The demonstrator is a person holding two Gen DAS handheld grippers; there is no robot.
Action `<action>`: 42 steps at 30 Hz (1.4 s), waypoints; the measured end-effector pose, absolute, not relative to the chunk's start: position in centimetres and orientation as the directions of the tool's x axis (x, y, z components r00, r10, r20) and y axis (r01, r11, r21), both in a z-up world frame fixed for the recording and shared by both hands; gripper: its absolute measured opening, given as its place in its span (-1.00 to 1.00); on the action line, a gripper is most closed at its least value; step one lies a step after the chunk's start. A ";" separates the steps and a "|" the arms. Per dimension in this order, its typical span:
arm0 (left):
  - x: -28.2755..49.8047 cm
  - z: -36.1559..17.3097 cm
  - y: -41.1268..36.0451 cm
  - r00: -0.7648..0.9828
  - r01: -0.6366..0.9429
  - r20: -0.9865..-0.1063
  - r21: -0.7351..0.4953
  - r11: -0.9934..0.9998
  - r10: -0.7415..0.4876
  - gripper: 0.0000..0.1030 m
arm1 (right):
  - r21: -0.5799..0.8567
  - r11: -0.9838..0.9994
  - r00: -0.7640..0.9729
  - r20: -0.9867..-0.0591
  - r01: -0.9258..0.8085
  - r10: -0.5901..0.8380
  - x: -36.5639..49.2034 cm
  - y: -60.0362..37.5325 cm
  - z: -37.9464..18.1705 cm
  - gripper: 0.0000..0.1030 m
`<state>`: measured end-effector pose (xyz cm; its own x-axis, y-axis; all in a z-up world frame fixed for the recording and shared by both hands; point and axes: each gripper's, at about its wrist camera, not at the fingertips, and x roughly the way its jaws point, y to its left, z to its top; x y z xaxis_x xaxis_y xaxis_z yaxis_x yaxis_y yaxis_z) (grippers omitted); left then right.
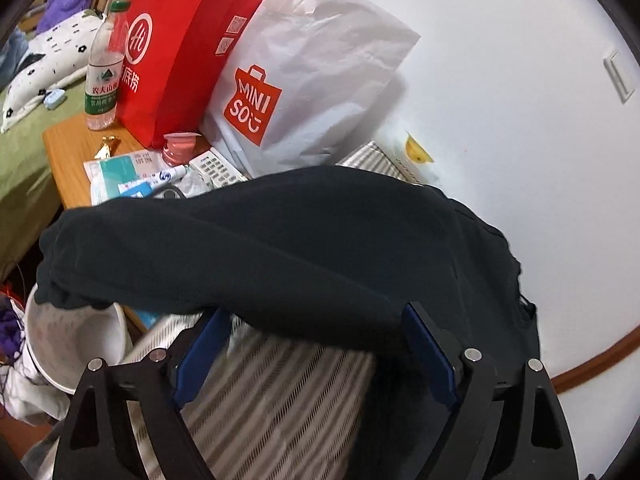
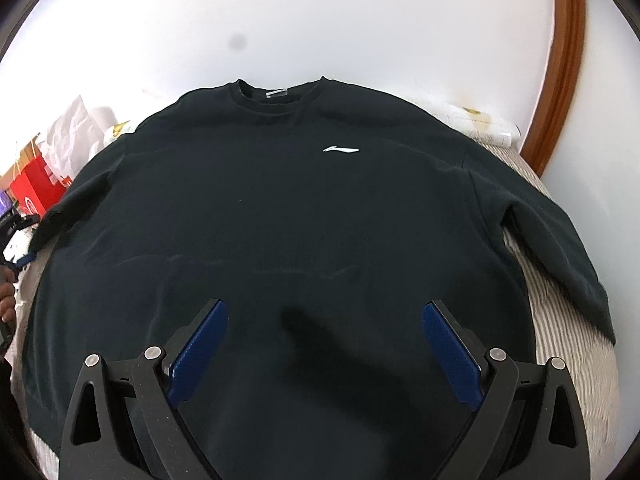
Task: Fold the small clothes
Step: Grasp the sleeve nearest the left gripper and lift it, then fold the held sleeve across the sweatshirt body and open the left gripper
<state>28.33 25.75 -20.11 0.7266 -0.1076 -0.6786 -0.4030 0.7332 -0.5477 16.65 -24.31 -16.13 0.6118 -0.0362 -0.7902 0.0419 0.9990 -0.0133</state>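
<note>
A black long-sleeved sweatshirt point(image 2: 280, 208) with a small white chest logo lies spread flat, front up, on a grey striped bed cover point(image 2: 568, 344), collar toward the wall. My right gripper point(image 2: 324, 308) is open and hovers over the lower middle of the shirt, holding nothing. In the left wrist view the shirt's left sleeve point(image 1: 240, 240) stretches out across the frame. My left gripper point(image 1: 314, 314) is open with its fingertips at the sleeve's near edge; the cloth hides the tips. The left gripper also shows small at the left edge of the right wrist view point(image 2: 18, 258).
A wooden bedside table point(image 1: 70, 148) beside the bed holds a red paper bag point(image 1: 180, 52), a white MINISO bag point(image 1: 304, 80), a water bottle point(image 1: 105, 68), a remote and small items. A white bin point(image 1: 68, 340) stands below. A white wall point(image 2: 320, 20) is behind.
</note>
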 end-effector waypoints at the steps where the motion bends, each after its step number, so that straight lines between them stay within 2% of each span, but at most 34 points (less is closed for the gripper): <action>1: 28.8 -20.0 25.9 0.723 -0.413 -0.685 -0.535 0.737 -0.092 0.49 | -0.020 0.999 0.613 -0.789 0.038 -0.039 17.0 -24.3 -16.2 0.88; 2: 29.1 -20.0 26.0 0.714 -0.430 -0.697 -0.513 0.743 -0.068 0.28 | -0.032 0.999 0.617 -0.786 0.031 -0.045 17.7 -24.5 -16.2 0.88; 3: 29.3 -20.0 26.2 0.709 -0.440 -0.703 -0.496 0.749 -0.049 0.16 | -0.039 0.999 0.620 -0.783 0.029 -0.048 18.1 -24.6 -16.2 0.88; 5: 30.0 -20.0 26.7 0.688 -0.466 -0.726 -0.443 0.766 -0.002 -0.31 | -0.049 0.999 0.631 -0.775 0.019 -0.050 19.3 -25.0 -16.4 0.88; 7: 30.3 -19.5 27.3 0.680 -0.485 -0.732 -0.406 0.774 0.043 -0.55 | -0.060 0.998 0.637 -0.768 0.022 -0.060 20.3 -25.3 -16.7 0.88; 10: 30.5 -17.7 27.6 0.684 -0.503 -0.722 -0.359 0.787 0.108 -0.66 | -0.025 1.000 0.651 -0.759 0.015 -0.029 21.4 -26.2 -17.5 0.88; 14: 31.3 -12.4 25.4 0.730 -0.459 -0.655 -0.259 0.850 0.195 -0.76 | 0.067 0.998 0.659 -0.751 0.017 0.039 21.8 -27.4 -18.5 0.88; 16: 31.8 -10.0 23.7 0.757 -0.419 -0.624 -0.232 0.878 0.196 -0.80 | 0.090 0.996 0.660 -0.749 0.026 0.051 21.8 -27.8 -18.5 0.88; 19: 33.0 -6.5 19.9 0.797 -0.342 -0.580 -0.202 0.918 0.169 -0.82 | 0.114 0.993 0.680 -0.730 0.024 0.067 21.3 -28.4 -18.1 0.88; 21: 33.5 -4.9 16.6 0.824 -0.257 -0.558 -0.204 0.945 0.104 -0.83 | 0.147 0.989 0.684 -0.724 0.036 0.083 21.1 -29.1 -17.9 0.88; 25: 34.3 -4.2 9.0 0.842 -0.097 -0.540 -0.156 0.983 -0.003 -0.83 | 0.172 0.983 0.696 -0.714 0.071 0.075 20.6 -30.2 -17.6 0.88; 30: 34.7 -8.0 0.3 0.783 0.054 -0.613 -0.106 0.993 -0.108 -0.83 | 0.184 0.979 0.707 -0.704 0.083 0.072 20.4 -30.5 -17.5 0.88; 37: 34.5 -14.3 -2.8 0.645 0.075 -0.747 -0.151 0.986 -0.164 -0.77 | 0.180 0.979 0.696 -0.716 0.096 0.063 20.7 -30.7 -18.1 0.88; 39: 34.1 -14.8 -2.5 0.615 0.091 -0.766 -0.165 0.982 -0.185 -0.61 | 0.178 0.979 0.690 -0.721 0.097 0.063 20.7 -30.7 -18.3 0.88; 42: 32.2 -14.0 -0.9 0.648 0.095 -0.740 -0.159 0.983 -0.182 -0.08 | 0.164 0.983 0.684 -0.727 0.085 0.062 20.8 -30.2 -18.5 0.88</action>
